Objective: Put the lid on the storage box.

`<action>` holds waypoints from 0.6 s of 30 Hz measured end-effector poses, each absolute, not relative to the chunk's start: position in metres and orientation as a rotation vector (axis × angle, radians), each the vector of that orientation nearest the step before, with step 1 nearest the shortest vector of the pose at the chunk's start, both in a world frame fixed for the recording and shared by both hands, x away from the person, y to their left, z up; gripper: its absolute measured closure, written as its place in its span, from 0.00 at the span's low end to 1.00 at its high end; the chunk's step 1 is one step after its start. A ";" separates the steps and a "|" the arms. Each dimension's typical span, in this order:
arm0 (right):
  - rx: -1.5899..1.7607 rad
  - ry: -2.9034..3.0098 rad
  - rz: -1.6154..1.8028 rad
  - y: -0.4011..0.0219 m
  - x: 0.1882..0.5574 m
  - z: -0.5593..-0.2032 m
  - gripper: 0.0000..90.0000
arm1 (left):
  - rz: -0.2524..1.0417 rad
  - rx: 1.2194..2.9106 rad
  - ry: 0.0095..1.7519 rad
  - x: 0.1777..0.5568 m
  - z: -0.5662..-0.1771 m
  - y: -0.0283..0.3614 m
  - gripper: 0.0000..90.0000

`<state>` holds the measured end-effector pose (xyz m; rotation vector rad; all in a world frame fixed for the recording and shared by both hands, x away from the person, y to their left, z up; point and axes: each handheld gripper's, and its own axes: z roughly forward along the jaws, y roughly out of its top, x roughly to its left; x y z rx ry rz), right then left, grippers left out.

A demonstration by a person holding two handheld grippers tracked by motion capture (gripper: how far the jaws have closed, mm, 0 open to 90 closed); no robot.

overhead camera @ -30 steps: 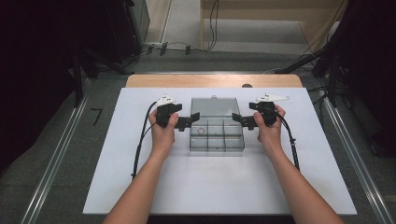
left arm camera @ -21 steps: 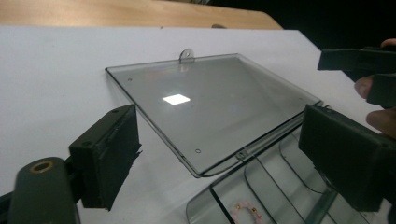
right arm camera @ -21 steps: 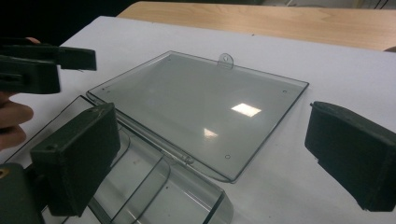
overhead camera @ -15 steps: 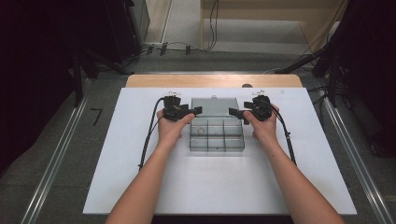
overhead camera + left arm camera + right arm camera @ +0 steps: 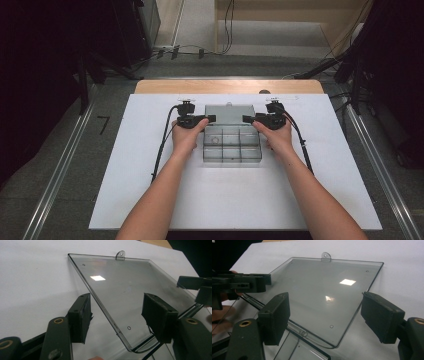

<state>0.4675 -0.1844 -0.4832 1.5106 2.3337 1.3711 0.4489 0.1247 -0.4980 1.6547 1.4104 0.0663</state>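
On the white counter (image 5: pixel 150 200), near its far edge, sits a clear plastic compartment box (image 5: pixel 232 146) with its transparent flat lid (image 5: pixel 230 114) folded open and lying flat beyond the divided tray, a small hang tab (image 5: pixel 120 254) at the lid's far rim. From the high view, the person's forearms come in from the near side and flank the box, one hand at each side of it. The left hand-held gripper (image 5: pixel 204 119) points inward at the lid's left edge, and the right hand-held gripper (image 5: pixel 251 119) points inward at the lid's right edge, so the two tips face each other across the lid. In the left gripper view, the left hand-held gripper's (image 5: pixel 116 316) jaws straddle the lid's (image 5: pixel 130 290) side edge near the hinge corner; they have just been closing, yet clear gaps remain on both sides and the pads do not press the plastic. In the right gripper view, the right hand-held gripper (image 5: pixel 325 317) likewise stands with the lid's (image 5: pixel 322 295) edge between its jaws, which have just been closing but are not yet touching it. Black cables (image 5: pixel 162 145) trail from each gripper back along the counter beside the arms.
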 end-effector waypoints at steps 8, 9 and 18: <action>1.588 2.334 1.331 -0.186 0.472 -0.490 0.36 | 0.050 1.642 1.422 0.449 -0.499 0.125 0.47; 1.600 2.336 1.336 -0.187 0.473 -0.491 0.36 | 0.049 1.641 1.425 0.449 -0.499 0.125 0.47; 1.662 2.348 1.401 -0.189 0.475 -0.494 0.42 | 0.014 1.614 1.433 0.449 -0.498 0.125 0.52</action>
